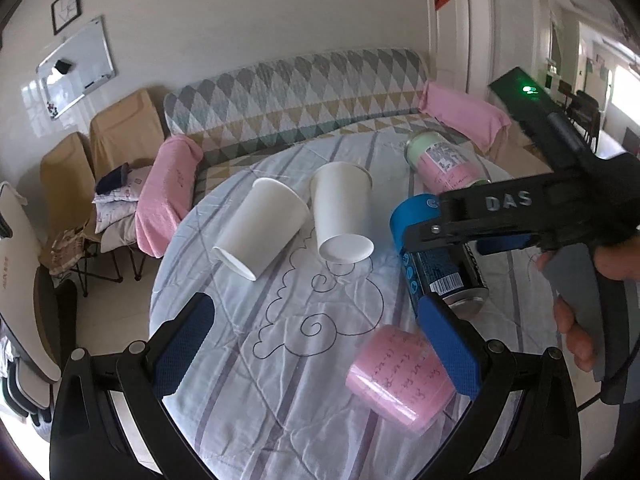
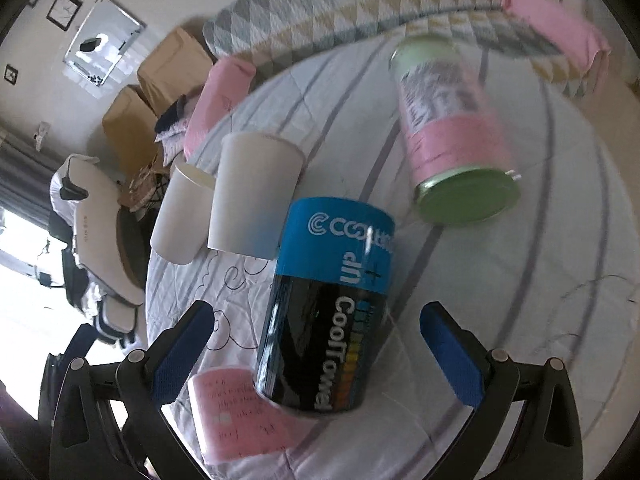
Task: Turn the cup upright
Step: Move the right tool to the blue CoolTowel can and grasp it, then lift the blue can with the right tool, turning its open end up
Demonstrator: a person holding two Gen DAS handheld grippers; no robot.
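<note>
Quilted table [image 1: 248,360]; paper cups [image 1: 344,212]; canisters [image 1: 444,276].

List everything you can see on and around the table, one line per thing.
paper cups: 2, white, upside down side by side at the table's far left
blue can: 1, blue and black, upside down, between the right gripper's open fingers
pink cup: 1, pink, tilted, near edge of table
jar: 1, pale green with pink band, far right of table
tablecloth: 1, white with grey stripes, covers round table
sofa: 1, grey, teal and tan triangles, behind table
pink towels: 2, on sofa arms
whiteboard: 1, on left wall
folding chairs: 2, tan, left of sofa
left gripper: black, blue fingers, open, empty
right gripper: black, blue fingers, open around the can
</note>
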